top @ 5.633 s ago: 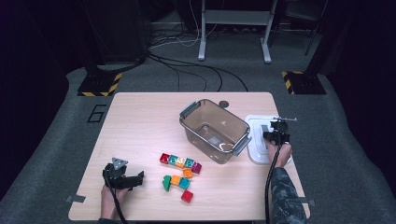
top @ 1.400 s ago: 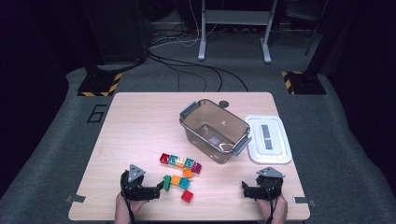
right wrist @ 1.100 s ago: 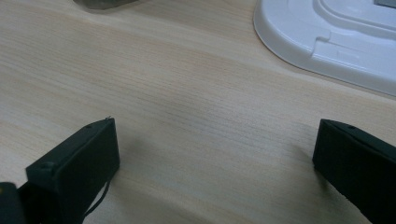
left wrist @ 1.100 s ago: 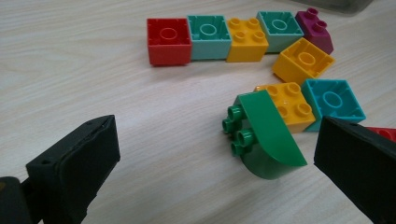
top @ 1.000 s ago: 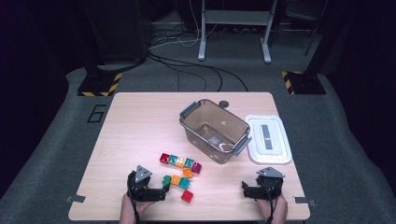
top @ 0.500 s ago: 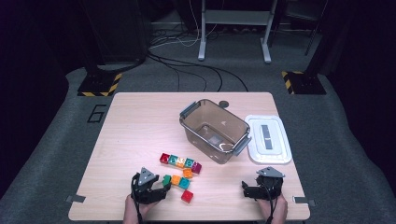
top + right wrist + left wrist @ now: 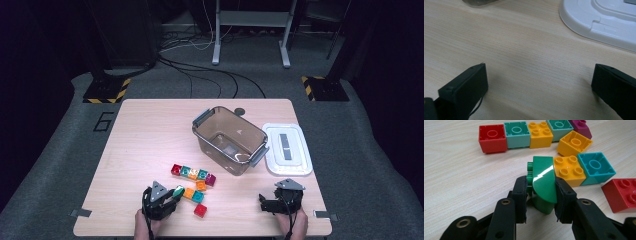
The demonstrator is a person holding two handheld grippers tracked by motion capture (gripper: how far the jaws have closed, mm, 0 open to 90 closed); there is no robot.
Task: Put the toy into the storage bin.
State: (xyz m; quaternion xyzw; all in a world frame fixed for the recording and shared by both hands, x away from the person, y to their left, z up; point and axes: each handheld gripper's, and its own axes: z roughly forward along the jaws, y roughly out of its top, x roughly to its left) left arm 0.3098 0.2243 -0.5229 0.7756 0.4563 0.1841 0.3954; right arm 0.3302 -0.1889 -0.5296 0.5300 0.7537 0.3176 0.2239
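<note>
My left gripper (image 7: 541, 187) is shut on a green curved brick (image 7: 544, 177) that stands on the table; its jaws have just been closing, with the pads pressing both sides. The high view shows this gripper (image 7: 172, 196) near the front edge, left of the brick cluster, with the green brick (image 7: 178, 191) at its tips. An orange brick (image 7: 567, 170) touches the green one, then a turquoise brick (image 7: 596, 167). My right gripper (image 7: 540, 72) stands open over bare wood, and it sits (image 7: 266, 203) at the front right.
A row of several coloured bricks (image 7: 192, 173) lies behind the cluster, and a red brick (image 7: 201, 210) lies in front. A clear brown bin (image 7: 220, 111) stands mid-table. Its white lid (image 7: 287, 148) lies flat to the right, just beyond my right gripper.
My left gripper slid right to the brick cluster and its jaws closed on the green brick. Earlier the right gripper came back from the white lid to the front edge, then stayed still.
</note>
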